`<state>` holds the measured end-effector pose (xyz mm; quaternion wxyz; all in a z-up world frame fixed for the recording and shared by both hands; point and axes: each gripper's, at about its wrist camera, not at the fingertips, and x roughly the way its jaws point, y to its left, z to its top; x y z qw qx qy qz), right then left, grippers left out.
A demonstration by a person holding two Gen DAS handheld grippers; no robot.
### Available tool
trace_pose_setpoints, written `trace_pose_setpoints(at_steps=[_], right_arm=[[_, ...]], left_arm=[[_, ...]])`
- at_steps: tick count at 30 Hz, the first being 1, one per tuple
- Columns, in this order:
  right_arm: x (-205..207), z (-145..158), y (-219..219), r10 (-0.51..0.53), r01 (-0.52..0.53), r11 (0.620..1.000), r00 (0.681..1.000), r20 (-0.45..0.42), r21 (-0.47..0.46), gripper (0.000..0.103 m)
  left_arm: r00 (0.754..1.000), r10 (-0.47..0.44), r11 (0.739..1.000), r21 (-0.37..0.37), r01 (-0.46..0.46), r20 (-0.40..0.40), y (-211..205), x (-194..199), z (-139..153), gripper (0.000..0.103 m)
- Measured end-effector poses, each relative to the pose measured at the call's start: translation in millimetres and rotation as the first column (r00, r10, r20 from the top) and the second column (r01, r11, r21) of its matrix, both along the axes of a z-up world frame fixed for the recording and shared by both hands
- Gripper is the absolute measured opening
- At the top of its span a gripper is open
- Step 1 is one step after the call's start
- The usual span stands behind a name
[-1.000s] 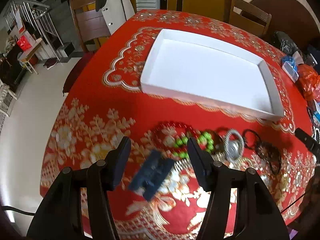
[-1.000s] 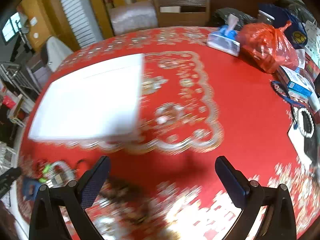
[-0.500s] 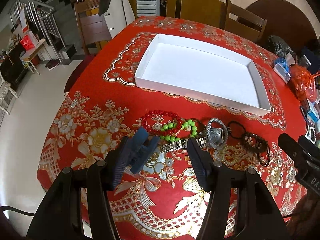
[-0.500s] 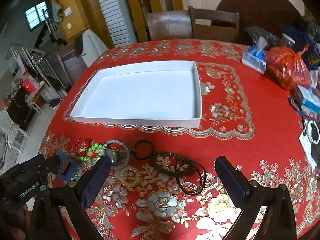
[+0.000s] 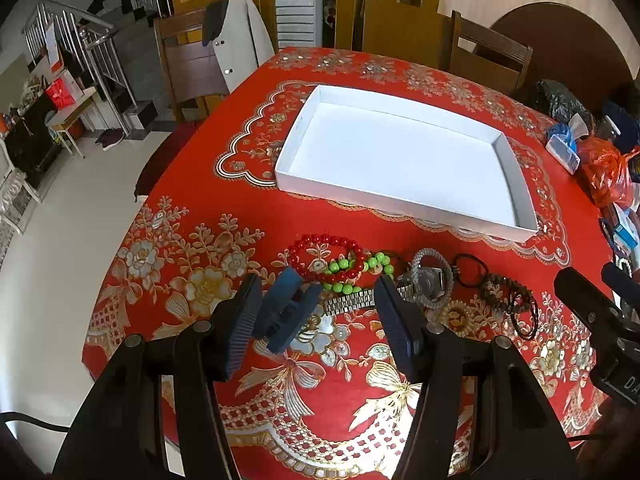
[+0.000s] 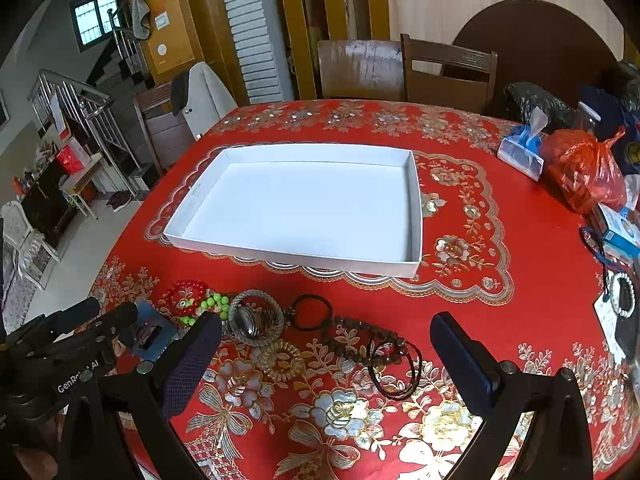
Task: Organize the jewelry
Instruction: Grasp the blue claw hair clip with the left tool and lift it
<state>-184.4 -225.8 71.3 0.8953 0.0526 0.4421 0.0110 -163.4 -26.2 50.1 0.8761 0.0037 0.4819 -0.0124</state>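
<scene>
Left wrist view: left gripper (image 5: 316, 312) spread, blue plastic claw clip (image 5: 286, 310) against one finger; shallow white cardboard tray (image 5: 404, 200) far, awaiting jewelry; right gripper (image 6: 326, 354) spread, empty.

Pretty lived-in room: pale tiled floor (image 5: 60, 240), a staircase with a metal railing (image 5: 80, 28) on the left, wooden chairs (image 6: 448, 72) behind the table, one chair with a white jacket (image 5: 240, 40) draped over it, and daylight through a barred window (image 6: 94, 18).

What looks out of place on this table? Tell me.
The white tray is empty while the jewelry lies overlapping in a row before it: red bracelet, green bracelet, watch. A blue hair clip sits askew inside the open left claw.
</scene>
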Motion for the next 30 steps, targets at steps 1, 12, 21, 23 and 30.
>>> trace_pose_setpoints(at_steps=[1, 12, 21, 23, 30], right_arm=[[-1, 1, 0, 0.002, -0.002, 1.000, 1.000, 0.004, -0.004, 0.103], [-4, 6, 5, 0.002, -0.002, 1.000, 1.000, 0.024, -0.023, 0.103], [-6, 3, 11, 0.011, -0.011, 1.000, 1.000, 0.029, -0.012, 0.103], [-6, 3, 10, 0.010, -0.010, 1.000, 1.000, 0.028, -0.014, 0.103], [-8, 4, 6, -0.001, 0.001, 1.000, 1.000, 0.020, 0.004, 0.103]], left_arm=[[1.000, 0.000, 1.000, 0.002, 0.000, 0.000, 0, 0, 1, 0.058], [1.000, -0.005, 1.000, -0.004, 0.005, -0.008, 1, 2, 1, 0.058], [1.000, -0.006, 1.000, -0.011, 0.006, -0.001, 2, 0, 2, 0.058], [1.000, -0.008, 1.000, -0.004, 0.008, 0.001, 1, 0, 3, 0.058], [1.000, -0.016, 1.000, -0.011, 0.016, 0.014, -3, -1, 8, 0.058]])
